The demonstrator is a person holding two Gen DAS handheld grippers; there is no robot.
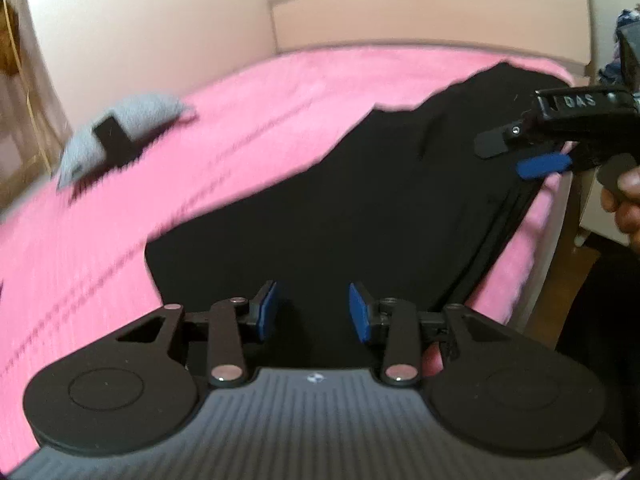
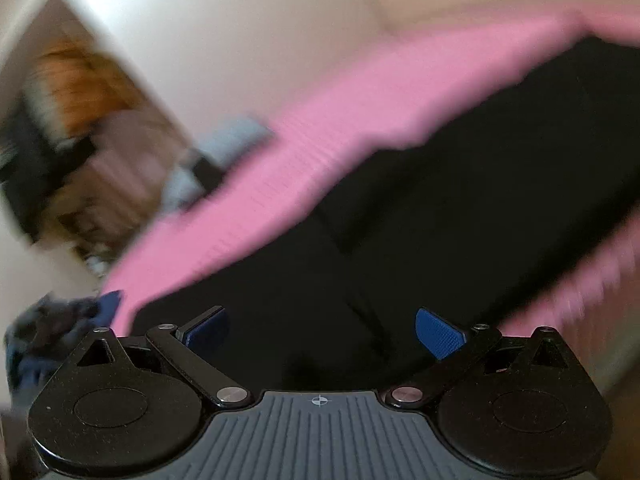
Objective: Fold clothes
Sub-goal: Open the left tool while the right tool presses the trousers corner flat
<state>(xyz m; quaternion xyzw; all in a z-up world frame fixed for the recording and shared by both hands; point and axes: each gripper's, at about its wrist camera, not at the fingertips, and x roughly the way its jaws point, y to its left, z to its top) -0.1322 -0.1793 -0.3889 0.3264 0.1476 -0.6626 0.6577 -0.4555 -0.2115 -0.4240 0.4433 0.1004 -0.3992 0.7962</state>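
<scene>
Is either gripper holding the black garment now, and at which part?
Nothing is held. The left gripper and right gripper both stand open above the black garment, with no cloth pinched.

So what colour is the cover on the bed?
Pink, shown best in the left wrist view.

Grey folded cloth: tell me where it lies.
In the left wrist view the grey folded cloth lies at far left on the pink blanket, apart from the black garment.

Both wrist views look forward and downward from close above the pink fuzzy bed cover (image 1: 248,120), tilted. They share the spread black garment (image 1: 360,208) and the folded grey cloth (image 2: 236,140); the right view is blurred.
</scene>
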